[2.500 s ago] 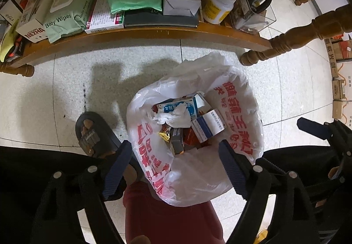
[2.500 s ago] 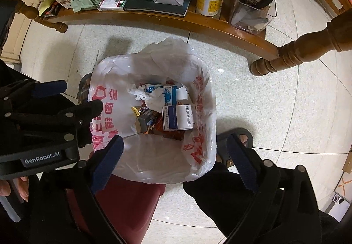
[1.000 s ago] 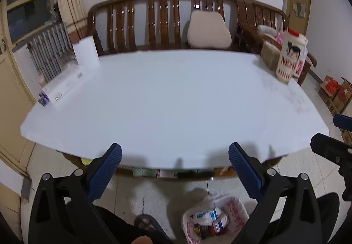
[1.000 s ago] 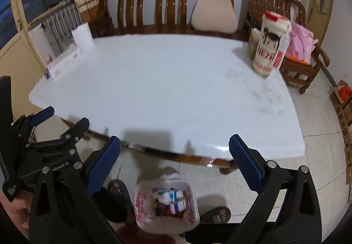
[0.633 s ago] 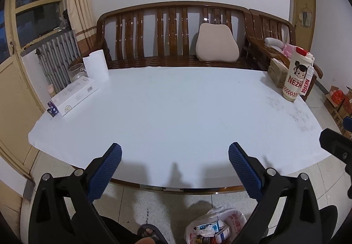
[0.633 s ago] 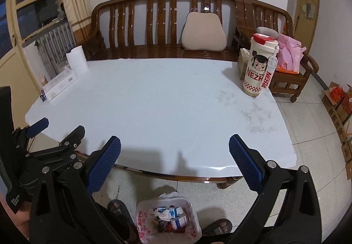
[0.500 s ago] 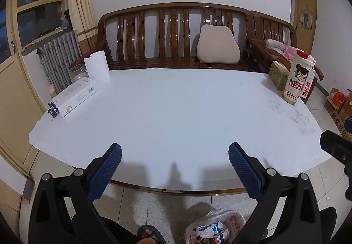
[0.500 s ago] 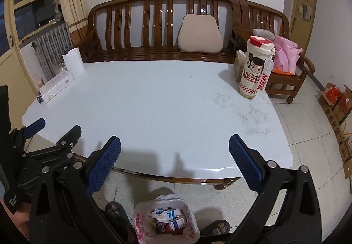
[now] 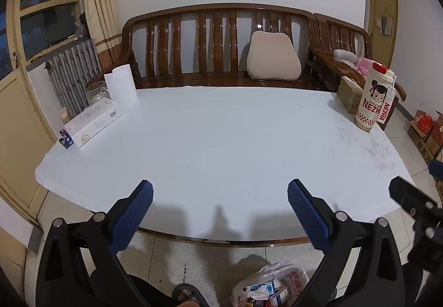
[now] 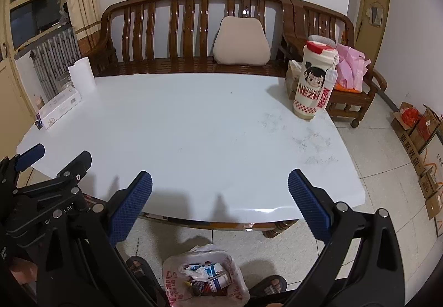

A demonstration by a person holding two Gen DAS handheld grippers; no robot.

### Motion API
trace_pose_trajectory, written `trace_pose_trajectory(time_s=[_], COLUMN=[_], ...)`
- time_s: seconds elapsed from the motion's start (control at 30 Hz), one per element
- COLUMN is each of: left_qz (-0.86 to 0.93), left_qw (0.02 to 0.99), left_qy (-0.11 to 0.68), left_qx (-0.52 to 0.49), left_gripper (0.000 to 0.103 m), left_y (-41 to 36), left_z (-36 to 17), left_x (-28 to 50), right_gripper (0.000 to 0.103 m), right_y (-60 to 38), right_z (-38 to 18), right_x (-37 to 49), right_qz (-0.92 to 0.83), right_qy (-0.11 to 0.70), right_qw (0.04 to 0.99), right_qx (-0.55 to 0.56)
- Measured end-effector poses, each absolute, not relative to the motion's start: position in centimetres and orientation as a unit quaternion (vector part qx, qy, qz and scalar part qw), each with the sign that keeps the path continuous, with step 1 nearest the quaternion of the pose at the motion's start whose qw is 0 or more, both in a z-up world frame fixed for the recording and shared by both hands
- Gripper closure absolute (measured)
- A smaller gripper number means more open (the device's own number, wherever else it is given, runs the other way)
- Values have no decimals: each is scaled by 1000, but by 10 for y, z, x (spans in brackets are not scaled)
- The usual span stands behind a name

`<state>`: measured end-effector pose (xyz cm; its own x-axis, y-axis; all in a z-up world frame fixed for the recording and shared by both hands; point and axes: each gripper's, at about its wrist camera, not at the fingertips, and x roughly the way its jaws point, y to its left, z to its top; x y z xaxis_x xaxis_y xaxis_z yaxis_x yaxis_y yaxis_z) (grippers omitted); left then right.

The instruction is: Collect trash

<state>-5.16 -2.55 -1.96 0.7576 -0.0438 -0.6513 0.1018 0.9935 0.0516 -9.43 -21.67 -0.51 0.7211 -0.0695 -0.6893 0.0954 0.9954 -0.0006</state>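
Note:
A white plastic trash bag (image 10: 205, 276) with red print sits on the floor in front of the table, holding small boxes and crumpled paper; its top shows at the bottom of the left wrist view, trash bag (image 9: 272, 289). My left gripper (image 9: 218, 212) is open and empty, raised above the near edge of the white table (image 9: 221, 135). My right gripper (image 10: 220, 201) is open and empty too, beside the left one, whose body (image 10: 41, 196) shows at its left. No loose trash shows on the table (image 10: 193, 127).
On the table stand a white long box (image 9: 92, 121), a paper roll (image 9: 121, 85), a glass jar (image 9: 95, 91) and a Nezha cup (image 10: 314, 79). A wooden bench (image 9: 218, 49) with a cushion runs behind. Cardboard boxes (image 10: 418, 129) line the right floor. A person's sandalled feet (image 10: 138, 265) flank the bag.
Both grippers rose from looking down into the trash bag to facing the table top, then kept tilting up slightly. Both stay open and empty.

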Motion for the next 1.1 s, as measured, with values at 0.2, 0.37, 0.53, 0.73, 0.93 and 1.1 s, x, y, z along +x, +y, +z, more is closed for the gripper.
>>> trace_pose_trajectory(time_s=[0.2, 0.37, 0.53, 0.73, 0.93, 1.1], left_qz=[-40, -38, -37, -37, -35, -26], left_qw=[935, 935, 935, 936, 938, 937], left_qy=[349, 350, 349, 348, 342, 343], left_qx=[44, 46, 46, 46, 51, 57], left_gripper=[8, 8, 8, 8, 8, 8], left_y=[-26, -24, -23, -22, -24, -25], left_z=[-23, -22, -22, -22, -21, -21], left_x=[-50, -49, -48, -48, -51, -51], right_gripper=[7, 7, 7, 7, 7, 7], right_y=[-213, -215, -216, -216, -216, -217], right_z=[-9, -9, -9, -9, -10, -12], right_x=[-93, -90, -90, -89, -89, -90], right_qz=[-45, -50, -52, -52, -52, -53], right_qy=[373, 371, 372, 372, 373, 373], right_qw=[927, 927, 926, 926, 926, 926], right_qx=[21, 25, 27, 27, 25, 23])
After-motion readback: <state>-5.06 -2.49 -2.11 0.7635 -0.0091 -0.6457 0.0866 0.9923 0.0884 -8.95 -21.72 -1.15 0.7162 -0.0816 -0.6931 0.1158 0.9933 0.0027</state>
